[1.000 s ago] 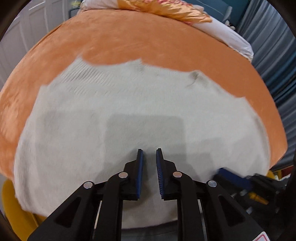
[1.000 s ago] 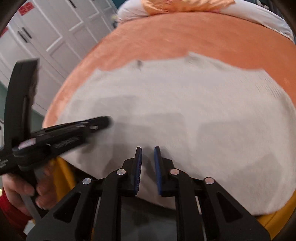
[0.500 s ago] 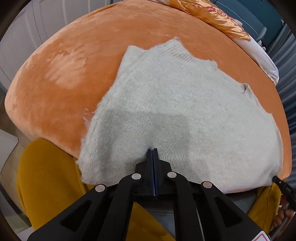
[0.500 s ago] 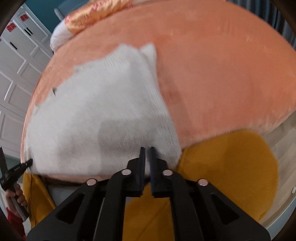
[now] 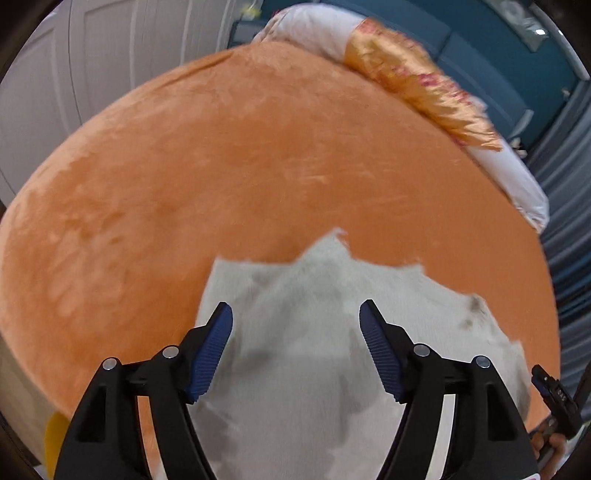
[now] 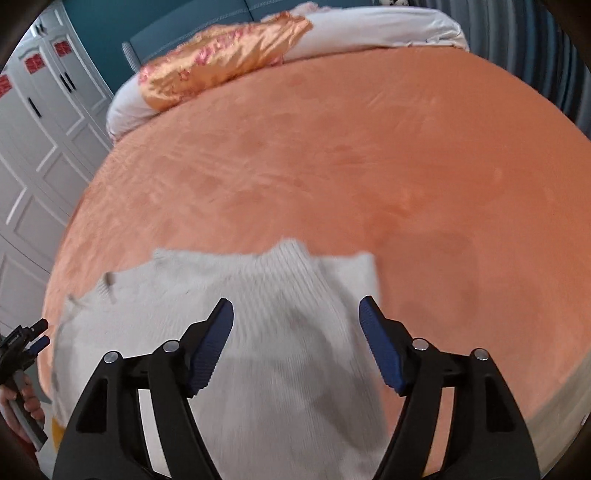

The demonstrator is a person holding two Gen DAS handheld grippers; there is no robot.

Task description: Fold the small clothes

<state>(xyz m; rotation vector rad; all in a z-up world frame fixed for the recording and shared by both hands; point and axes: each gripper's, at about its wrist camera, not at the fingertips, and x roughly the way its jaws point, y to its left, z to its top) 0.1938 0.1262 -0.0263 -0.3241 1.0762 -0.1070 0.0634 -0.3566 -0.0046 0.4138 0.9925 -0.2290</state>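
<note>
A small cream knitted sweater [image 5: 314, 332] lies folded over itself on the orange bed cover [image 5: 221, 155], near the bed's front edge. It also shows in the right wrist view [image 6: 266, 325]. My left gripper [image 5: 295, 314] is open and empty, held above the sweater. My right gripper [image 6: 295, 310] is open and empty, above the sweater's right part. The other gripper shows at the edge of each view: the right one [image 5: 554, 395] and the left one [image 6: 26, 339].
A white pillow [image 6: 369, 29] with a gold patterned cloth [image 6: 221, 62] lies at the head of the bed. White wardrobe doors [image 6: 33, 147] stand to the left. Blue curtains [image 5: 565, 184] hang to the right.
Both grippers were shut on the sweater's front hem half a second ago. They have carried it forward over the sweater, opened wide and let go.
</note>
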